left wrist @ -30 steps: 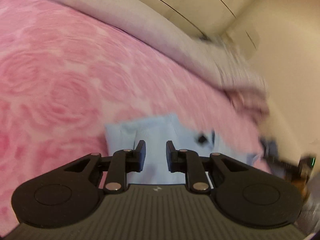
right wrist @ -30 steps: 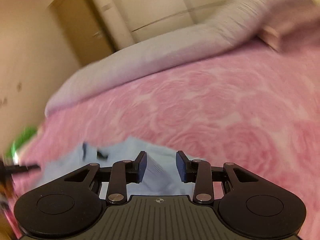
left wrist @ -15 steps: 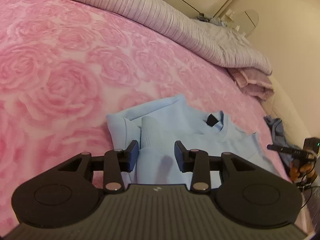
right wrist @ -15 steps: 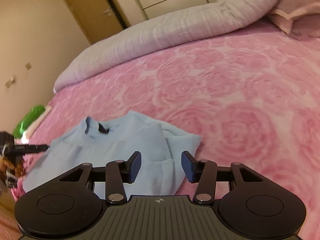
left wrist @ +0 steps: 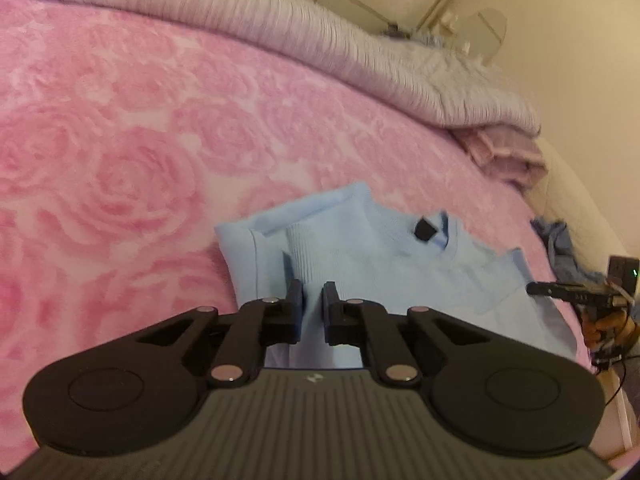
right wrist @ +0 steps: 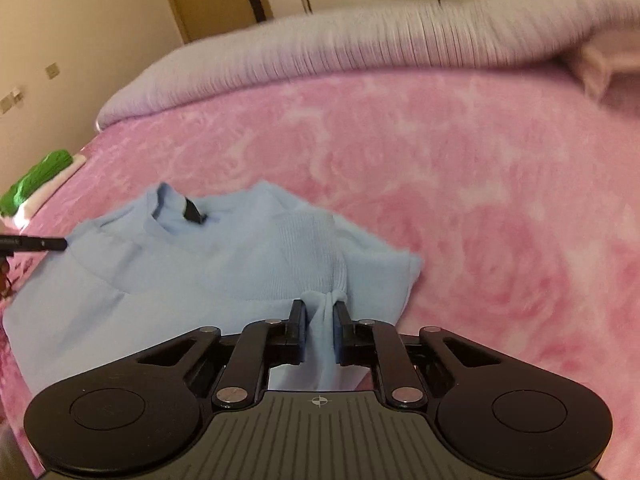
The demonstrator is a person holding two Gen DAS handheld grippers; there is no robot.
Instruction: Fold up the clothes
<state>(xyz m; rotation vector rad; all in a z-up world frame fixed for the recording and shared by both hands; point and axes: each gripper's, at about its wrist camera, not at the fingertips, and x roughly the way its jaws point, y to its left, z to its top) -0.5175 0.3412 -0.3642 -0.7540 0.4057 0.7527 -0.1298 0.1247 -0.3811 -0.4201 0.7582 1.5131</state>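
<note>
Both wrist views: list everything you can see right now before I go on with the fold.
sweater: one, light blue, flat on the bedspread, both sleeves folded in
bedspread: one, pink rose pattern, covers the bed
duvet: one, pale lilac ribbed, bunched along the bed's far side
pink cloth: one, folded, under the duvet's end
green item: one, at the bed's edge
blue garment: one, crumpled beside the bed
left gripper: fingers just closed on sweater fabric
right gripper: fingers just closed, fabric pinched between them
</note>
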